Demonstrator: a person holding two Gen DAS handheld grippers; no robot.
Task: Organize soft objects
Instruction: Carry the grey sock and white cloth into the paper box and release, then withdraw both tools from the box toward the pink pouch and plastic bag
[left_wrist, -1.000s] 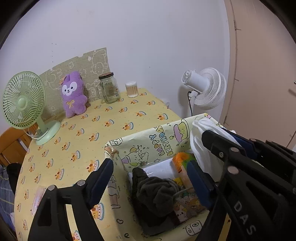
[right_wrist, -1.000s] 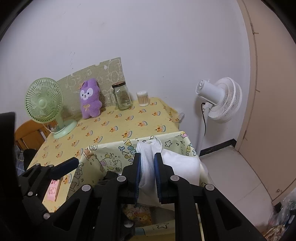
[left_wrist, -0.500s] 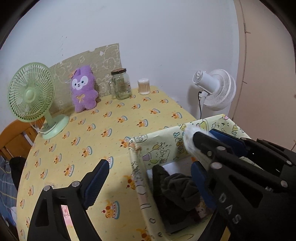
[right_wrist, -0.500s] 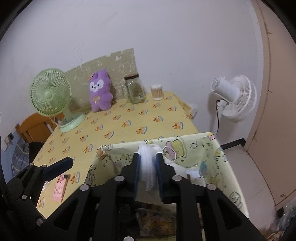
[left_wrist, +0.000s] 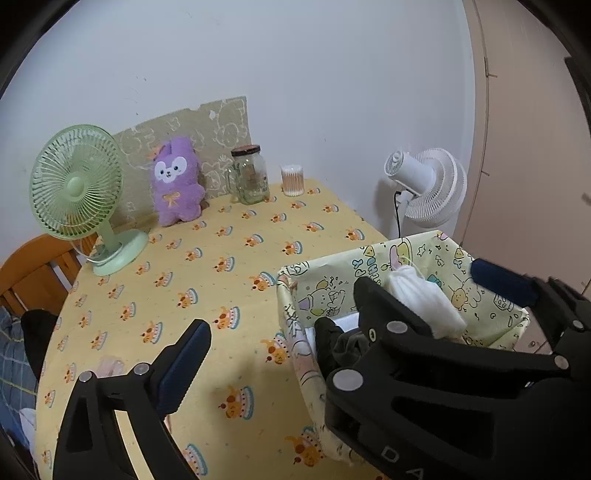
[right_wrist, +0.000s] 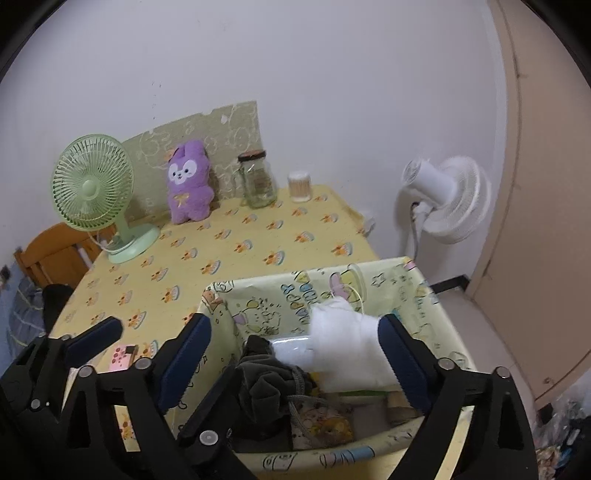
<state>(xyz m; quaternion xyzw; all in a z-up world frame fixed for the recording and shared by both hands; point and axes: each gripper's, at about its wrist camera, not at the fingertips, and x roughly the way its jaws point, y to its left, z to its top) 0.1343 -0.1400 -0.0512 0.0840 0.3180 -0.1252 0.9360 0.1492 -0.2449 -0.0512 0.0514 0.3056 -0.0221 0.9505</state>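
Note:
A yellow cartoon-print fabric bin (right_wrist: 258, 295) (left_wrist: 291, 317) stands at the table's near right edge. My right gripper (right_wrist: 295, 354) is open above it. A white folded cloth (right_wrist: 347, 354) lies between its spread fingers, resting against the right pad over the bin; it also shows in the left wrist view (left_wrist: 424, 299). A dark cloth (right_wrist: 266, 380) lies inside the bin. My left gripper (left_wrist: 332, 321) is open and empty, left of the bin over the tablecloth. A purple plush rabbit (right_wrist: 188, 184) (left_wrist: 175, 184) leans at the back wall.
A green desk fan (left_wrist: 77, 195) stands back left. A glass jar (left_wrist: 249, 177) and a cotton-swab cup (left_wrist: 293, 180) stand at the back. A pink item (right_wrist: 123, 356) lies near the front left. A white floor fan (left_wrist: 424, 188) stands beyond the table's right edge.
My right gripper has opened and let go of the white cloth, which now rests over the bin. Both grippers have shifted left relative to the bin.

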